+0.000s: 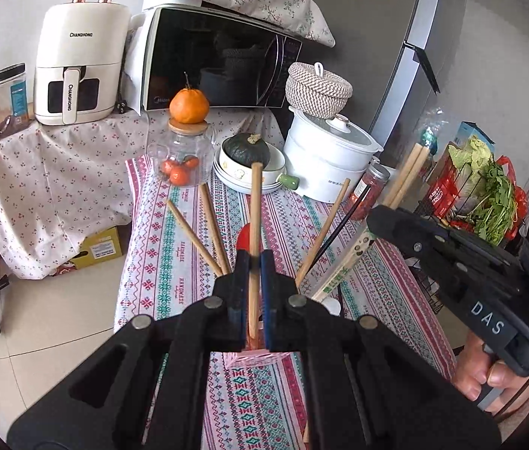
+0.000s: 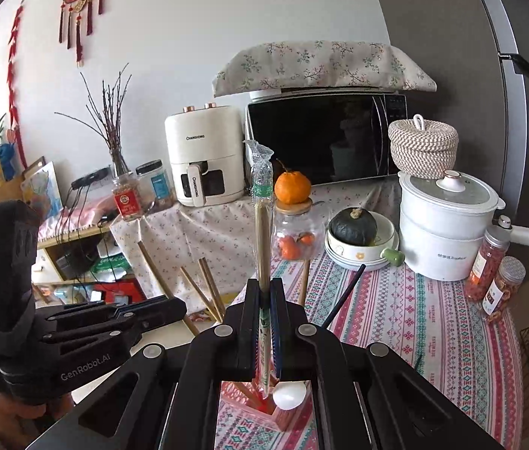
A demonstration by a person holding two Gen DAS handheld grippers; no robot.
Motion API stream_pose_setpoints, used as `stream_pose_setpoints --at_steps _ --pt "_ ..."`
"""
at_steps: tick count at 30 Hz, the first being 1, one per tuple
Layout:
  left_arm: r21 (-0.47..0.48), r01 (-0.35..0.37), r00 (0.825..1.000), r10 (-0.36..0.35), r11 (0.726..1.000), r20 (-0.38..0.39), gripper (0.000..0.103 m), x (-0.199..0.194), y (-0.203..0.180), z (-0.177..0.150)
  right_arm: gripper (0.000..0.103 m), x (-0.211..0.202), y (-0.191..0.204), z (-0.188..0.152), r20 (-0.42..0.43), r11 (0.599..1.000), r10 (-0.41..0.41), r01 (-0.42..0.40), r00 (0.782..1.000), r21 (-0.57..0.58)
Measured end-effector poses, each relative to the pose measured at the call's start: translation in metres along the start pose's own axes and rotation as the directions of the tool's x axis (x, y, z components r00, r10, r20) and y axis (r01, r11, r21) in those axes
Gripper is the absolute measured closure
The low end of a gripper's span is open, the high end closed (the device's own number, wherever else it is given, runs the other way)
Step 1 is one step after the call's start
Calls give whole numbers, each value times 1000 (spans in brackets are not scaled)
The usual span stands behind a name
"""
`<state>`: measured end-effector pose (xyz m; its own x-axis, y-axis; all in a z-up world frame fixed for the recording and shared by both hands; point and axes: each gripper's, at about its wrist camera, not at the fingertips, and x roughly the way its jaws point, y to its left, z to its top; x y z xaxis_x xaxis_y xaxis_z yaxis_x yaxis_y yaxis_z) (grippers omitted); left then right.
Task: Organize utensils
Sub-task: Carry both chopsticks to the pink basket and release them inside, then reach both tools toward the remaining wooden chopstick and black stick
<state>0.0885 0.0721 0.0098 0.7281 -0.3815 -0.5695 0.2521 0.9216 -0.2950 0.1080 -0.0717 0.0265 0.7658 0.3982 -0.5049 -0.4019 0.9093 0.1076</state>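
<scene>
my left gripper [image 1: 255, 262] is squeezed shut on a wooden chopstick [image 1: 254, 225] that stands up in the pink holder [image 1: 253, 358] near me. my right gripper [image 2: 264, 292] pinches a wrapped pair of chopsticks [image 2: 262, 232] over the same holder, beside a white spoon [image 2: 288, 393]. farther back more chopsticks [image 1: 204, 232] lean out, and a pumpkin [image 1: 246, 149] sits in a bowl [image 1: 260, 183].

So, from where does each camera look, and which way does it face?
Left wrist: sits on the left gripper, looking forward over the table at the microwave; its fingers are shut on a wooden chopstick; the right gripper shows at right.
Right wrist: sits on the right gripper, same direction, shut on wrapped chopsticks; the left gripper shows at left.
Shared: microwave, orange, white pot.
</scene>
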Motion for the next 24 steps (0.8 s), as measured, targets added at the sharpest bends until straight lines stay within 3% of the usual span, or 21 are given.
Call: stream_pose_setpoints --at_steps 8,11,12,14,16,19,24 --pt "-40 -5 997 2 999 -72 93 14 8 -3 97 29 11 -15 -112 999 -24 19 993 -46" --pt "-49 -16 998 13 999 -65 61 9 8 -2 93 31 8 -16 -129 1000 13 -15 992 -12" --pt "-56 -20 998 17 998 -56 47 7 9 -1 86 29 7 -16 -130 1000 25 -25 991 -1" --pt "-66 -43 998 40 997 -46 35 2 12 1 76 23 4 -14 -127 1000 23 -20 992 21" --pt "-90 -51 998 47 995 -50 18 -1 17 3 55 14 -2 -10 -112 998 32 -26 993 55" --pt "-141 -43 998 35 989 -59 12 -8 25 2 32 -4 -13 -5 -82 992 58 -48 995 117" --pt "-189 -64 995 49 980 -84 6 -13 34 -5 18 -27 -37 -3 -62 982 39 -26 997 188"
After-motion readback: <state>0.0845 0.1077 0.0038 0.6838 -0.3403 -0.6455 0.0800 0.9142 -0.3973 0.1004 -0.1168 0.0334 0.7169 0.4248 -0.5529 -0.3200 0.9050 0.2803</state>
